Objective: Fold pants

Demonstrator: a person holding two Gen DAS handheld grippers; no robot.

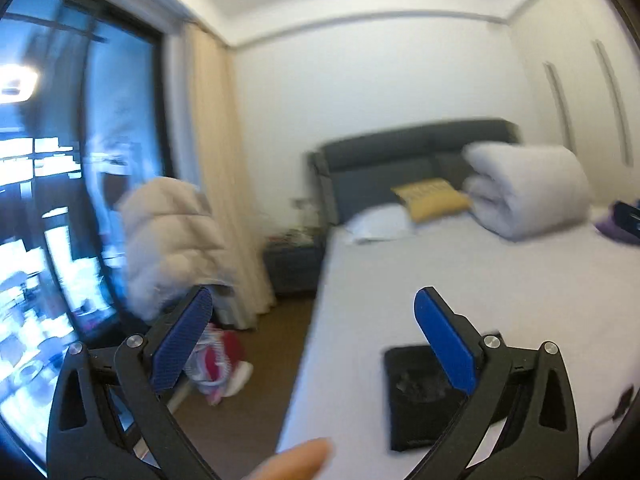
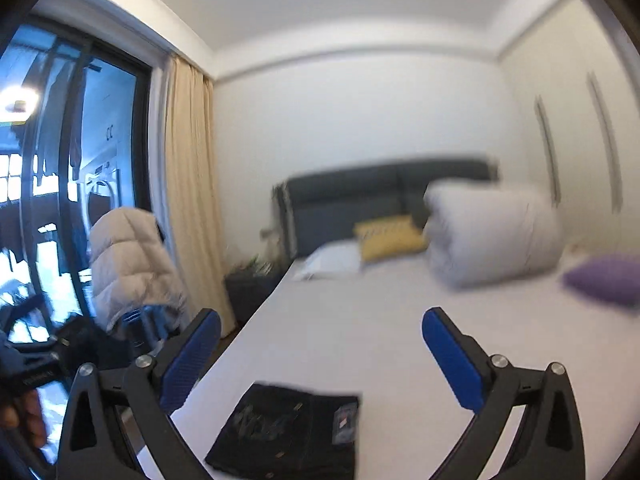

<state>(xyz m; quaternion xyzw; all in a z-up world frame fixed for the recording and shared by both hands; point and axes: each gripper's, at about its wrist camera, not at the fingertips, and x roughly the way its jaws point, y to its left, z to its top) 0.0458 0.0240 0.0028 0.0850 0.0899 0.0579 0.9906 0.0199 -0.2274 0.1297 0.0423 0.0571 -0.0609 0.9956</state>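
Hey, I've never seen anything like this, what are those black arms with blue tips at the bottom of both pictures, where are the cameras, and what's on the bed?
There is no robot here. A person holds a hand-held gripper in each hand, and each one carries a wide-angle camera looking forward along its two fingers. One picture comes from the left gripper, the other from the right gripper. The blue tips are the grip pads on the fingers.

Both grippers are wide open and hold nothing.

Ahead is a bed with a white sheet. On it, near the cameras, lie dark pants, already folded into a compact rectangle. Further back are a rolled white duvet, a yellow cushion, a white pillow and a purple cushion. The pictures are blurred.
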